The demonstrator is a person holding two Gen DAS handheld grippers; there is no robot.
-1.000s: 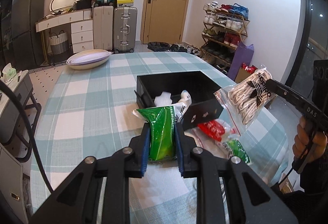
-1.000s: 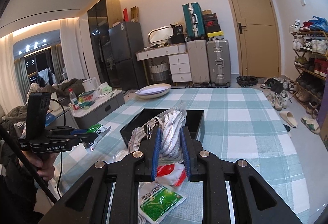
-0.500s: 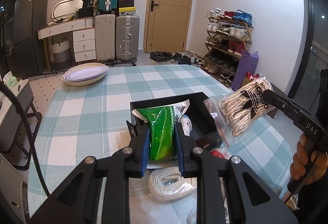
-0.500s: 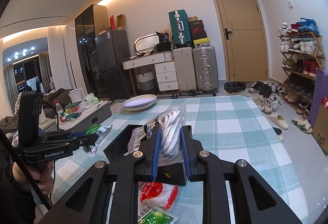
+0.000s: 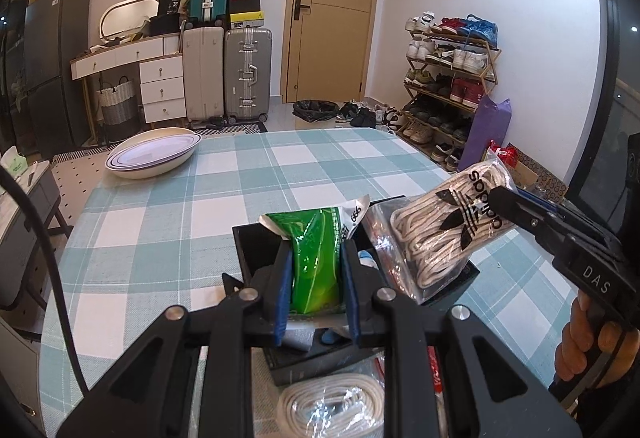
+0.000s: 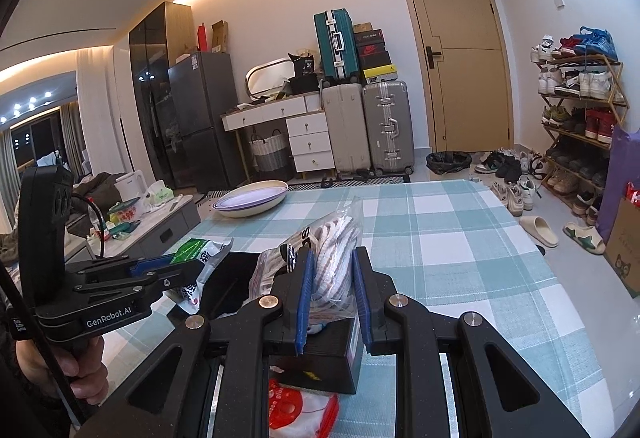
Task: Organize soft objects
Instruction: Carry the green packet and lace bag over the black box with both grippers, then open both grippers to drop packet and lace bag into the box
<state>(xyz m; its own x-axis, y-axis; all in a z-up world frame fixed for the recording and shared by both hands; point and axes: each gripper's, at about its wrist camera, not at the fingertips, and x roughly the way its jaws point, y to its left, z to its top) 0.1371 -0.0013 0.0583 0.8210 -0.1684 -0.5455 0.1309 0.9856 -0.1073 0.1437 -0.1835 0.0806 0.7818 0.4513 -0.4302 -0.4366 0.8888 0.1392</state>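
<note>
Left gripper [image 5: 316, 270] around green packet [image 5: 314, 262] (upright)

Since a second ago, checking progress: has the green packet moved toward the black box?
Yes. The left hand-held gripper has carried the green packet forward, from short of the black box to over it.

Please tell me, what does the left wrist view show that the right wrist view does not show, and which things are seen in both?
Only the left wrist view shows the coil of white rope in clear plastic lying on the table before the box.

Only the right wrist view shows the red and white packet below the box, and the beige slipper on the floor.

Both show the black open box, the green foil packet in the left hand-held gripper, the clear bag of cream laces in the right hand-held gripper, and the white oval dish.
</note>
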